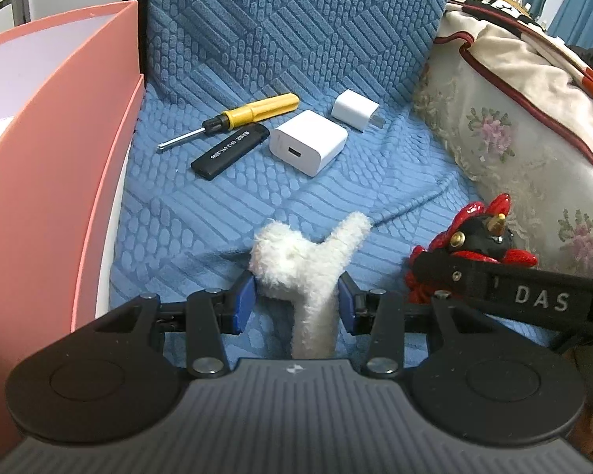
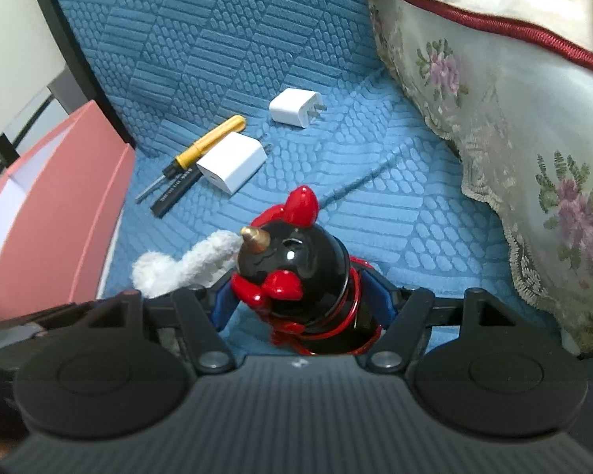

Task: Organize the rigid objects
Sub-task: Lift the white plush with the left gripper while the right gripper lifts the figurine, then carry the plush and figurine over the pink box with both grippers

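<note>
Sofa seat (image 1: 280, 205) covered in blue quilted fabric, carrying all loose items. Floral cream cushion (image 1: 506, 134) along the right side of the seat. Pink open-top box (image 1: 47, 181) standing at the left edge of the seat; white lining visible inside, contents not visible from either view.

Left gripper (image 1: 296, 302) low in the left wrist view, blue pads (image 1: 244, 303) pressed against a white fluffy plush piece (image 1: 304, 260) from both sides, pinching it. Plush limb pointing up and to the right, the lower part passing down between the pads.

Right gripper (image 2: 304, 300) closed around a black figurine (image 2: 296, 272) with glossy red trim and a gold horn. Figurine upright between the blue pads (image 2: 223, 306), clamped at its lower body. In the left wrist view, same figurine (image 1: 474, 237) just to the right of the plush piece.

Rigid items grouped farther back on the seat, outside the box:
- Large white charger (image 1: 308, 142), USB port facing forward, lying flat.
- Small white charger (image 1: 355, 110) with metal prongs, just behind and right of the large one, apart from it.
- Yellow-handled screwdriver (image 1: 233, 118), lying left of the large charger, shaft pointing toward the box.
- Black lighter (image 1: 229, 150) with white print, just in front of the screwdriver, near the large charger's left side.
</note>
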The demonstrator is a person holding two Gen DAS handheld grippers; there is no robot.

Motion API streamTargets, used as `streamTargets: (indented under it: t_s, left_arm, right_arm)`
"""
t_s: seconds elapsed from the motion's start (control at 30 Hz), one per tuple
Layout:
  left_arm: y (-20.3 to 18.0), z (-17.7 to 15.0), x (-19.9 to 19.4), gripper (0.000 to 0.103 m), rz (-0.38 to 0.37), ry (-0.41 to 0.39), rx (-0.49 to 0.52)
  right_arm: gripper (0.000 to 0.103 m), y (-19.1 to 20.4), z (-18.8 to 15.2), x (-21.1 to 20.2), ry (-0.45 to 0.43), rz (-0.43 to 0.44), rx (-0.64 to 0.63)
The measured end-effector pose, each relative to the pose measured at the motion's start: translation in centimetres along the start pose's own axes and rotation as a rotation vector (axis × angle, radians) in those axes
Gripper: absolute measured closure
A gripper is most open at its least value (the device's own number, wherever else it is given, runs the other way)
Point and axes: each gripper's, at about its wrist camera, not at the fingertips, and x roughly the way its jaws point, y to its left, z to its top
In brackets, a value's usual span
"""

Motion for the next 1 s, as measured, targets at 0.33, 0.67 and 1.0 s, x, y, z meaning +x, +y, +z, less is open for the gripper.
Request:
streamTargets:
  t_s: [0.33, 0.67, 1.0]
  left_arm:
    - [0.4, 0.3, 0.6, 0.049, -0.011, 0.002, -0.013]
    - [0.6, 1.1, 1.2, 0.054, -0.002, -0.029, -0.008]
    - [1.3, 1.1, -2.1, 0.054, -0.029, -0.016, -0.039]
  right_arm:
    - [0.036, -0.8, 0.6, -0.6, -0.024, -0.035, 0.029]
    - [0.036, -0.6, 0.8, -0.9, -0.010, -0.038, 0.021]
    - [0.036, 0.6, 1.1, -3.2, -0.015, -0.035, -0.010]
